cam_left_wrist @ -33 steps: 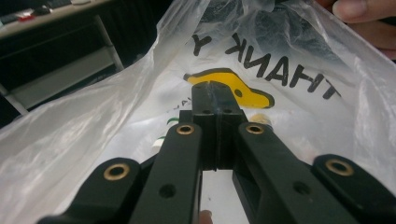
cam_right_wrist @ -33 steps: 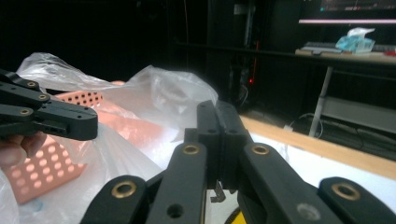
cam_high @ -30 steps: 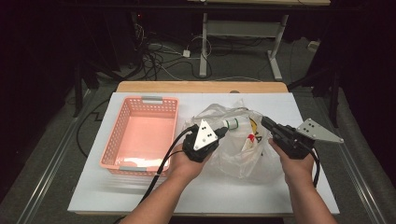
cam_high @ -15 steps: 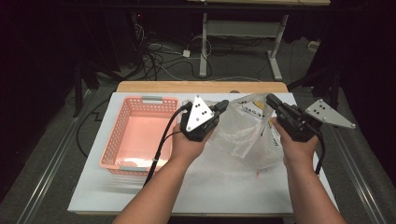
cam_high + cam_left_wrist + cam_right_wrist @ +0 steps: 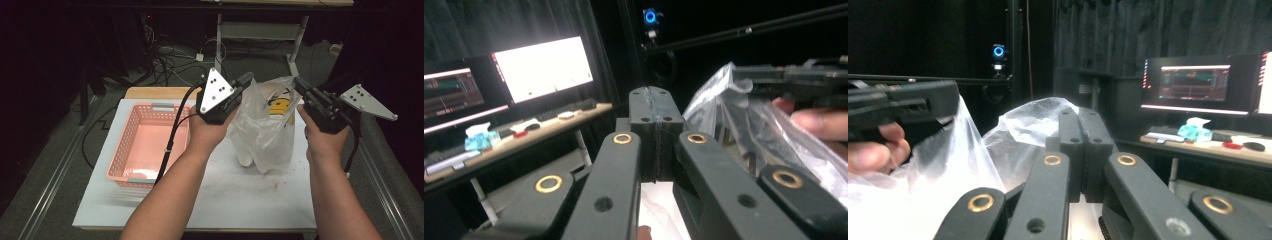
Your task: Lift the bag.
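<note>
The high view shows a pink basket (image 5: 145,145) at left. Centre frame, the plastic bag (image 5: 265,130) hangs upright, pinched between closed left gripper (image 5: 245,80) and right gripper (image 5: 300,84).

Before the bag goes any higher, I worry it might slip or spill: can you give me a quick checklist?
1. Left gripper shut on the plastic bag rim: ok.
2. Right gripper shut on the opposite rim: ok.
3. Bag mouth pulled open between them: ok.
4. Bag bottom clear of the white table: cannot tell.
5. Pink basket upright, beside the bag: ok.
6. Contents secure inside: cannot tell; a yellow item shows through the film.
</note>
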